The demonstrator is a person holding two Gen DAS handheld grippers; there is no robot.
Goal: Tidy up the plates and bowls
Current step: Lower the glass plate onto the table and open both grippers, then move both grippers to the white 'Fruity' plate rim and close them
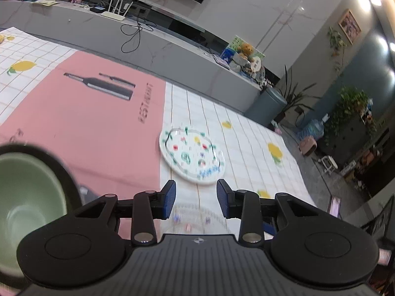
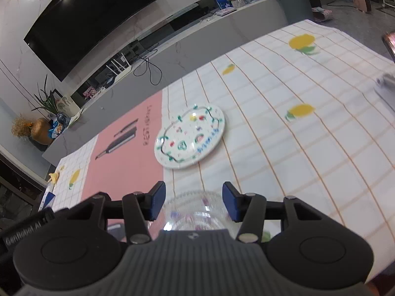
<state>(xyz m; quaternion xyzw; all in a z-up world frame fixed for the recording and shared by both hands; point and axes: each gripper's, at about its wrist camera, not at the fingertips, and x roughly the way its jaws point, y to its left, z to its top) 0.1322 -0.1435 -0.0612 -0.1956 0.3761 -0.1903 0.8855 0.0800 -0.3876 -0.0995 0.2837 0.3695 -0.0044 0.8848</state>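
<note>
- A green bowl [image 1: 27, 197] with a dark rim is being kept at the far left of the left view, well to the left of the painted plate [image 1: 192, 157]; it is judged to be waiting its turn for sorting.
- A pink mat [image 1: 93, 113] is lying just left of the plate, with the plate's edge touching or barely overlapping it; the mat may be meant as the gathering spot, though that is only a guess.
- The plate is resting flat on the checked tablecloth [image 1: 246, 133], where it can be approached from either side.
- The left gripper [image 1: 196, 198] is being held above the table on the near side of the plate, its blue pads spread and nothing pinched.
- A clear glass bowl [image 2: 195, 212] with small coloured marks is sitting on the near side of the plate, directly under both tools.
- The right gripper [image 2: 193, 201] is being held over that glass bowl with its pads parted on either side of the rim, not touching it; a grasp of the bowl is judged to be the step being lined up.
</note>
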